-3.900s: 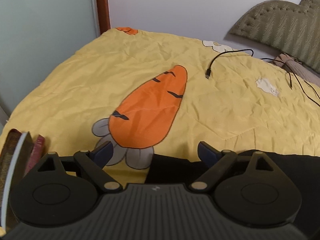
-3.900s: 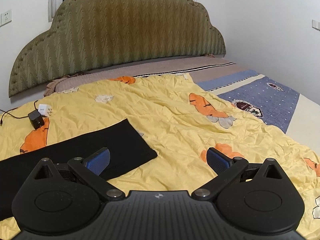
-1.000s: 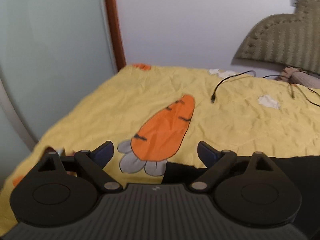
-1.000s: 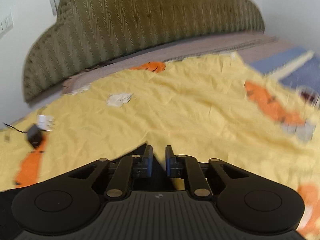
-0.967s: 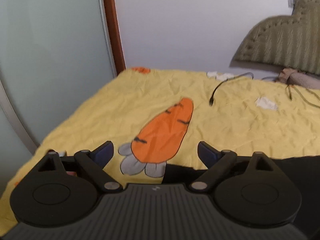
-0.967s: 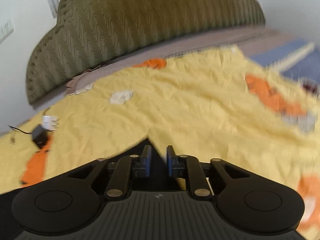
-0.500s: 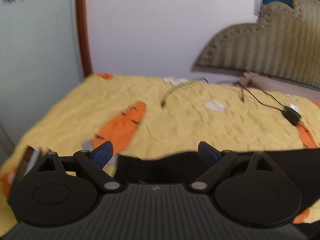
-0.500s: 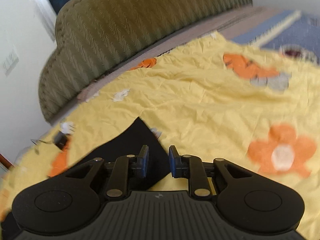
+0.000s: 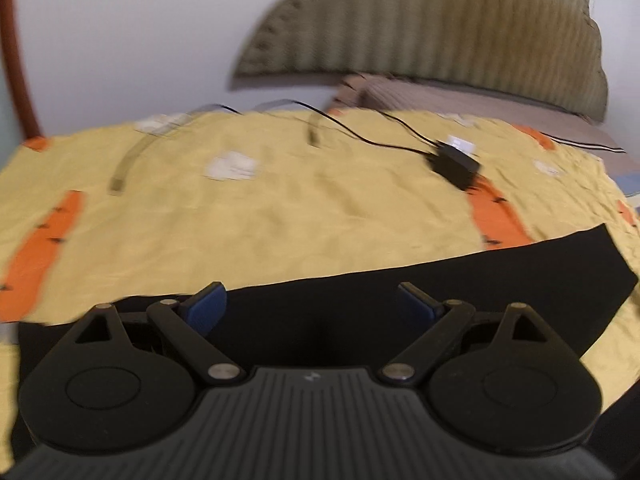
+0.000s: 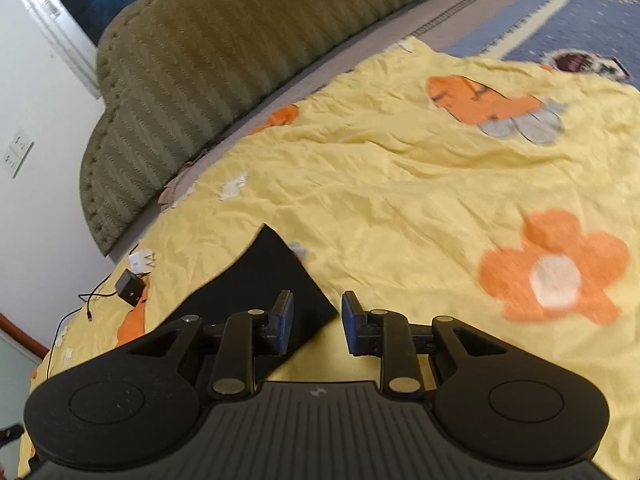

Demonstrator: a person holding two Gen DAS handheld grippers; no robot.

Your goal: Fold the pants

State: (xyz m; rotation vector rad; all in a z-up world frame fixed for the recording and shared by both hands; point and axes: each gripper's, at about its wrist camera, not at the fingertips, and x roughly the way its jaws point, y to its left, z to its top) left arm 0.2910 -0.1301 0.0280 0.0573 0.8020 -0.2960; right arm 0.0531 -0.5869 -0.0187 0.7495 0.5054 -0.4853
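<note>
Right gripper (image 10: 316,322) opening — released flat black pants (image 10: 276,276), crumpled quilt (image 10: 400,200)

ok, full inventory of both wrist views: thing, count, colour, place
pants: 1, black, flat on the quilt, under both grippers
quilt: 1, yellow with orange carrot and flower prints, covering the bed
headboard: 1, olive, padded, at the bed's far end
charger: 1, black, cabled, on the quilt beyond the pants
plug: 1, white, beside the charger
sheet: 1, blue patterned, beyond the quilt's edge
wall sockets: 1 plate, white
left gripper: black, blue pads, jaws wide, nothing gripped
right gripper: jaws narrow and opening, pants corner between them, not pinched
</note>
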